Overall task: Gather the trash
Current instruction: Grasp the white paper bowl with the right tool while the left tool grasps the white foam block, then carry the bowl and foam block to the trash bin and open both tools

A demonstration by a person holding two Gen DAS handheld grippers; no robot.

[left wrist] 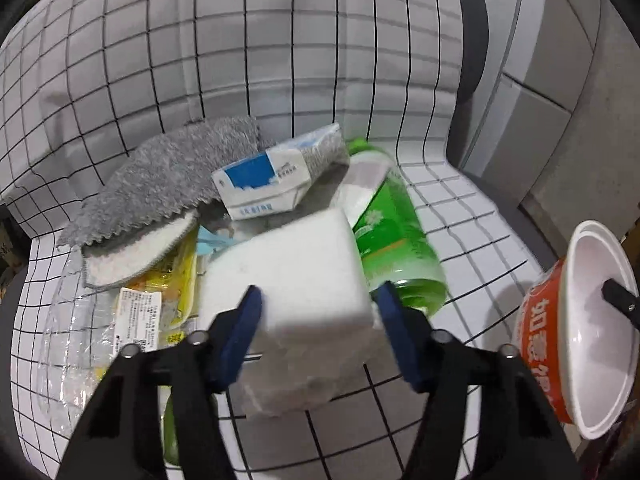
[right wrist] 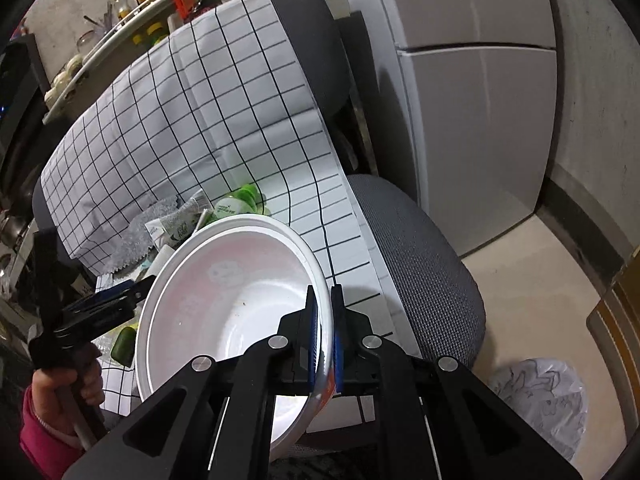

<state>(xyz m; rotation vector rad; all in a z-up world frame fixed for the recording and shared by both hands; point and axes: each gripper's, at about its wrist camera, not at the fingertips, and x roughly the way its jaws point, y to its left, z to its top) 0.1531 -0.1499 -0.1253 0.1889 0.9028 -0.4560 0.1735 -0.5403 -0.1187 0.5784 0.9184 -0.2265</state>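
Note:
In the left wrist view my left gripper [left wrist: 318, 300] holds a white foam block [left wrist: 288, 268] between its blue pads, above a pile of trash on a checked cloth [left wrist: 460, 216]. The pile holds a green plastic bottle [left wrist: 396, 232], a blue-and-white carton [left wrist: 264, 184], a grey cloth [left wrist: 168, 176] and yellow wrappers [left wrist: 176, 280]. My right gripper [right wrist: 325, 300] is shut on the rim of an empty white and red noodle bowl [right wrist: 224, 304], held to the right of the pile. The bowl also shows in the left wrist view [left wrist: 580, 328].
The checked cloth covers a grey chair [right wrist: 420, 264]. A white fridge [right wrist: 480, 100] stands behind it. A bin lined with a white bag [right wrist: 544, 404] sits on the floor at right. A cluttered shelf [right wrist: 132, 4] is at the back left.

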